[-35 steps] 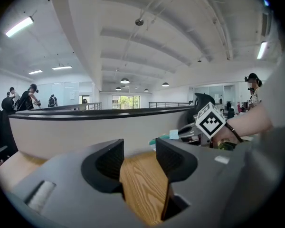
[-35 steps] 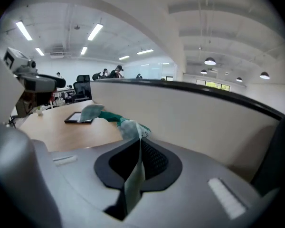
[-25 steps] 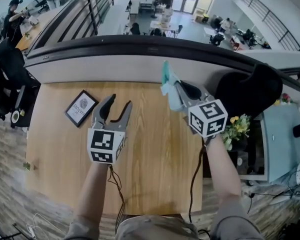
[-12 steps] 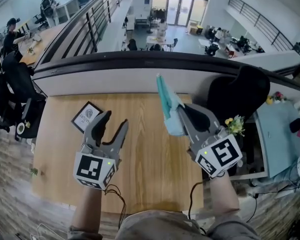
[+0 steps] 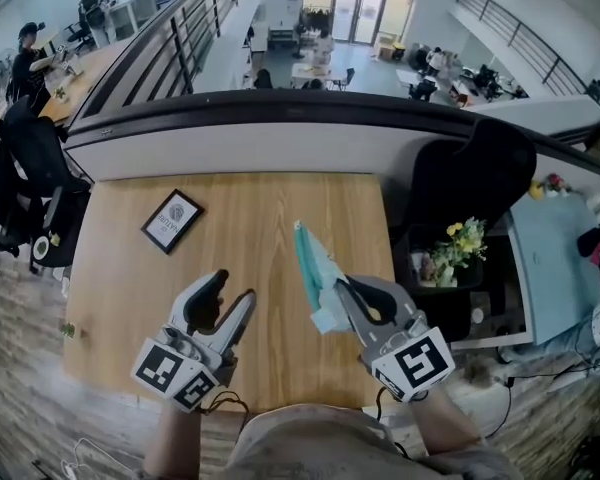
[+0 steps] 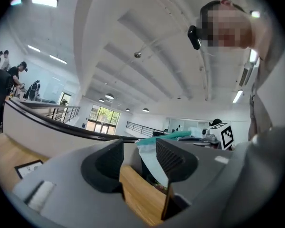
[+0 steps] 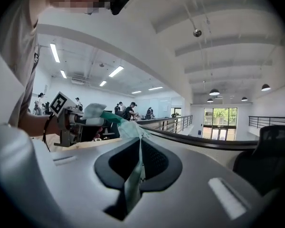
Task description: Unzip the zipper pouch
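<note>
My right gripper [image 5: 342, 296] is shut on a pale teal zipper pouch [image 5: 314, 266], which stands on edge above the wooden table [image 5: 260, 208] with its long side pointing away from me. In the right gripper view the pouch [image 7: 132, 177] runs as a thin strip between the closed jaws of the right gripper [image 7: 135, 165]. My left gripper [image 5: 232, 290] hovers open a short way left of the pouch and does not touch it. In the left gripper view the pouch [image 6: 154, 160] shows beyond the gap of the left gripper [image 6: 140, 151]; nothing is between its pads.
A small black-framed card [image 5: 172, 220] lies on the table at the far left. A black chair [image 5: 470, 183] and a bunch of yellow flowers [image 5: 455, 248] stand past the table's right edge. A grey ledge with a dark rail [image 5: 280, 133] runs along the far edge.
Both grippers have drawn back toward me and lower in the head view. The pouch came along in the right gripper. The left jaws have stayed open.
</note>
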`<state>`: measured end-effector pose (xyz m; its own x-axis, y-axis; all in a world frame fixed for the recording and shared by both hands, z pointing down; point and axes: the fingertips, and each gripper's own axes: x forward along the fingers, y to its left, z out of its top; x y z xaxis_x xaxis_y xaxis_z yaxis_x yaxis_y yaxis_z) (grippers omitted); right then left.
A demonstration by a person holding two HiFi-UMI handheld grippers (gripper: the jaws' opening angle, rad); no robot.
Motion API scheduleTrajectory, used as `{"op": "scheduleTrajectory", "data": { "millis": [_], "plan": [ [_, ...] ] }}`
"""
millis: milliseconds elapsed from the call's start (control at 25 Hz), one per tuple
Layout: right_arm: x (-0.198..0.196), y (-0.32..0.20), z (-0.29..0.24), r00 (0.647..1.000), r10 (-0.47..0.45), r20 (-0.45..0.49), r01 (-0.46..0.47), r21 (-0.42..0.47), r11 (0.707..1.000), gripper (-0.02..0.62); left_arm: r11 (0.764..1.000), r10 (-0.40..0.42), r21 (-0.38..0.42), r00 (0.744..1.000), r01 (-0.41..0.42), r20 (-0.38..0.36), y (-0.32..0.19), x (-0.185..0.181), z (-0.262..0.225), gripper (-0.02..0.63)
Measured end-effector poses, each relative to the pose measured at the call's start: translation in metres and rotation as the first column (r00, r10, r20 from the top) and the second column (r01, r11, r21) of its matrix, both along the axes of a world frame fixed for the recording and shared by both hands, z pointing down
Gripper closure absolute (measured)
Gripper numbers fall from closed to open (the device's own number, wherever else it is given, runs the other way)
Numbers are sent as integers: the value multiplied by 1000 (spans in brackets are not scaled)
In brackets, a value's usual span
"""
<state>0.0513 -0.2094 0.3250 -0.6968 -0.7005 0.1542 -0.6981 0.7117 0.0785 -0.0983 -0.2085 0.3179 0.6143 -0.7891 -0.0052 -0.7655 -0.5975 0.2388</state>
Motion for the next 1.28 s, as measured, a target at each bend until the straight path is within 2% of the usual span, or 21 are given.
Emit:
{"op": "scheduleTrajectory", "data": {
  "millis": [240,520,640,720,800,880,1280],
  "plan": [
    [2,6,10,998,25,-64,-24,15,1000,580,990,-4,-139,995,-10,-98,-1,-9,15,391],
    [1,6,12,994,31,-105,-26,54,998,580,963,57,-239,962,-124,-268,-29,15,0,388],
    [1,7,19,993,28,-111,-23,52,998,580,951,85,-265,958,-160,-274,-42,33,-1,387],
    [2,8,22,993,31,-117,-24,55,998,580,935,116,-293,953,-200,-279,-48,48,4,380],
    [3,10,23,992,35,-119,-29,53,998,580,912,150,-327,943,-248,-296,-50,62,9,316],
    [4,12,24,993,37,-115,-31,51,998,580,897,171,-344,937,-276,-304,-49,73,11,314],
    [8,17,27,992,34,-120,-27,58,998,580,875,207,-375,936,-307,-283,-47,93,24,314]
  ]
}}
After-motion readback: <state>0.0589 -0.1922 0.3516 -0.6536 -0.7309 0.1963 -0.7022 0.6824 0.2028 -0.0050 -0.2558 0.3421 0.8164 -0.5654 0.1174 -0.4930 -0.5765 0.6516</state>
